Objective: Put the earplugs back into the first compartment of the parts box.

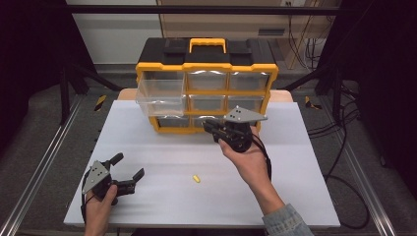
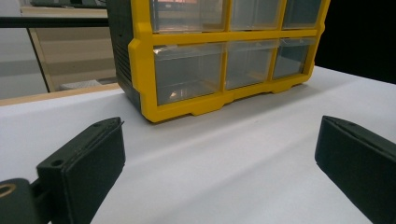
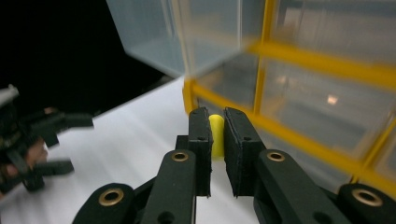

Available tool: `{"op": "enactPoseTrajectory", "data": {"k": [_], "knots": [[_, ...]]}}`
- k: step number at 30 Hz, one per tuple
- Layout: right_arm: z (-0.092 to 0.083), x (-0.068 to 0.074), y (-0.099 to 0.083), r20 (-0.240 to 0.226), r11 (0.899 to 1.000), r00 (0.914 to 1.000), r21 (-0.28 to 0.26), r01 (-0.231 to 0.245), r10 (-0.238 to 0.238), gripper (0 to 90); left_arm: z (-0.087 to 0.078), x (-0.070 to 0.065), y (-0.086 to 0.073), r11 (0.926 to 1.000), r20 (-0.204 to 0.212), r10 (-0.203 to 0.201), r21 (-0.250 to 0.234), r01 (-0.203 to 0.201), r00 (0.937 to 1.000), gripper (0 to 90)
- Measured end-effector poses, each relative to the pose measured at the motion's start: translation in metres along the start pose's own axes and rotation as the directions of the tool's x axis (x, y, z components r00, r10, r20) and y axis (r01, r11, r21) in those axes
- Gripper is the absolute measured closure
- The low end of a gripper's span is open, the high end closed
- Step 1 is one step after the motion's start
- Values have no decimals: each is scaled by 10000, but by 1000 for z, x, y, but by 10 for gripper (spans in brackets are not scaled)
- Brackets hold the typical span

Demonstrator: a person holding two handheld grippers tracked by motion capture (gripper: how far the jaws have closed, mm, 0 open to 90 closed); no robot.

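A yellow and black drawer cabinet (image 1: 206, 78) stands at the back of the white table (image 1: 162, 162); its top-left clear drawer (image 1: 160, 96) is pulled out. My right gripper (image 1: 209, 126) hovers in front of the cabinet's bottom row, below and right of that drawer, shut on a small yellow piece (image 3: 215, 135). A second small yellow piece (image 1: 196, 178) lies on the table near the middle front. My left gripper (image 1: 129, 169) rests at the front left, open, with nothing between its jaws. In the left gripper view the cabinet (image 2: 205, 56) is ahead.
Metal rails (image 1: 44, 162) run along both sides of the table. Cables (image 1: 344, 132) trail on the floor at the right. A wooden edge (image 1: 125, 93) shows behind the table at the cabinet's left.
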State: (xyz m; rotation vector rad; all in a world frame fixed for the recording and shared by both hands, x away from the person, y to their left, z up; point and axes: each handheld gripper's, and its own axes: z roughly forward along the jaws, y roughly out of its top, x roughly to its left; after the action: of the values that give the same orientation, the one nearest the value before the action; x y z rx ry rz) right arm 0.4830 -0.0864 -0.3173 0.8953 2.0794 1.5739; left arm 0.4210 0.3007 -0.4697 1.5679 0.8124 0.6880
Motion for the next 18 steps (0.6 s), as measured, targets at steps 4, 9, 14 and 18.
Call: {"op": "enactPoseTrajectory", "data": {"k": [4,9,14,18], "knots": [[-2,2,23,174,9986,9996,-474,245,-237,820,-1,0,0,10000,-24,-2,-26,2,10000,14],[-6,5,46,118,9946,9996,-1001,269,-258,819,0,0,0,10000,-9,-2,-8,2,10000,14],[-5,9,61,87,9901,9996,-1376,272,-263,819,-1,-1,0,10000,14,15,-27,-15,10000,14],[-1,14,80,56,9846,9991,-1697,428,-425,819,0,0,0,10000,26,11,-20,-11,10000,14]]}}
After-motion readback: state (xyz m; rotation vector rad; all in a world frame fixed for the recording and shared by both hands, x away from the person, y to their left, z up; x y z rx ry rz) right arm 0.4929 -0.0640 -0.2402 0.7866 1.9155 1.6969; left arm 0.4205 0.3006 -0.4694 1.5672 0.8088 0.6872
